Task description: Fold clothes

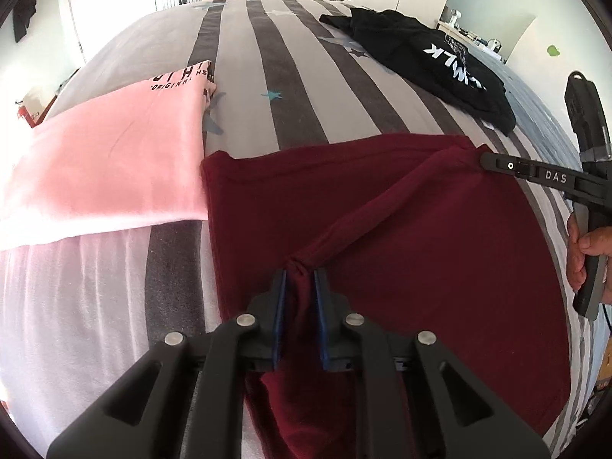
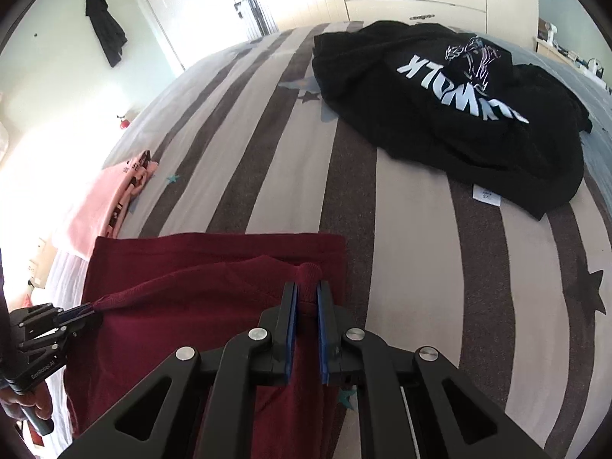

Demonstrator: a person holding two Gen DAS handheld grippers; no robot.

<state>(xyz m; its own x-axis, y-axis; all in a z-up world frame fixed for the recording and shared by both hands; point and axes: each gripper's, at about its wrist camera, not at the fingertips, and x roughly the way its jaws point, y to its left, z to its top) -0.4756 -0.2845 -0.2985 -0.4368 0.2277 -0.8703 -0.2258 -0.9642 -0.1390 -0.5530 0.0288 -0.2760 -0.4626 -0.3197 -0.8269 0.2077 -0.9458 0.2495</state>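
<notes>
Item: maroon shirt (image 1: 440, 237), lying on the striped bed cover (image 1: 290, 76), partly folded, its far hem running straight across.

Key relation: one edge of the shirt is gathered into a taut band (image 1: 382, 199) strung between the two claws. In the left wrist view the band's long axis runs diagonally, from the left gripper (image 1: 300, 279) near the camera up to the right gripper (image 1: 482, 160) at the shirt's far right corner. The body of the cloth lies below and beyond the band, so the coming fold probably carries this edge forward over it.

Left gripper: jaws nearly closed, blue pads pinching a bunched ridge of maroon cloth. Pointed steeply down at the bed.

Right gripper (image 2: 306, 287): jaws likewise nearly closed on a rounded knot of the same cloth, angled steeply down. A hand (image 1: 581, 252) wraps its handle.

Both claws sit on the shirt; neither is nearer.

Also present: pink shirt (image 1: 114, 168), folded, just beside the maroon one on the left, the edges touching or overlapping, hard to say which. Black shirt (image 2: 451, 114) with white lettering, crumpled, well apart toward the far right.
</notes>
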